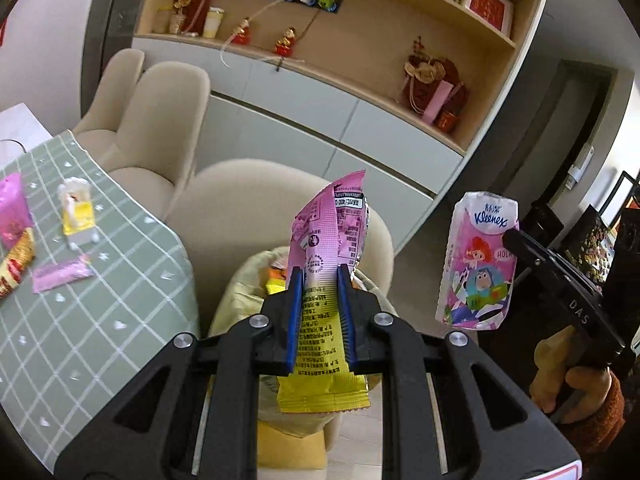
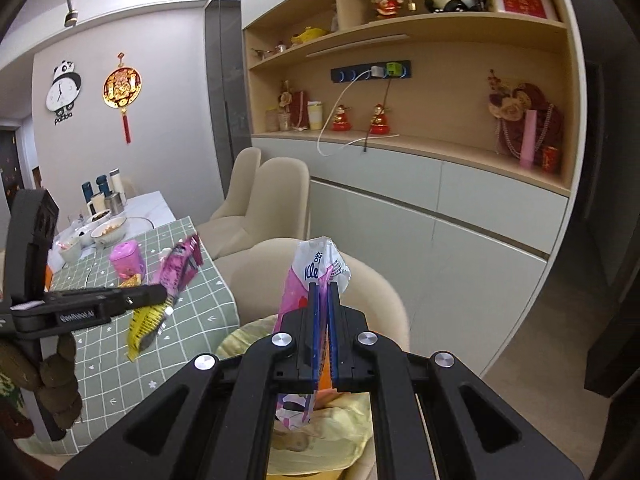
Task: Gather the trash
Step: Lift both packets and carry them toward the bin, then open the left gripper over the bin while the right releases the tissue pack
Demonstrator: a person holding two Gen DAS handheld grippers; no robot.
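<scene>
Trash bag, yellow, lies open directly below both tongs. Left tongs pinch the pink-yellow snack wrapper; right tongs pinch the Kleenex pack, long axes upright.

"Kleenex" in blue on the tissue pack, plus "HOLA" in a speech bubble. "DAS" on right gripper body. "panda" under the panda wall clock. Snack wrapper print too small to read.

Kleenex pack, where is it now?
The Kleenex pack is clamped in the right hand-held gripper, held above the yellow trash bag, beside the beige chair.
</scene>
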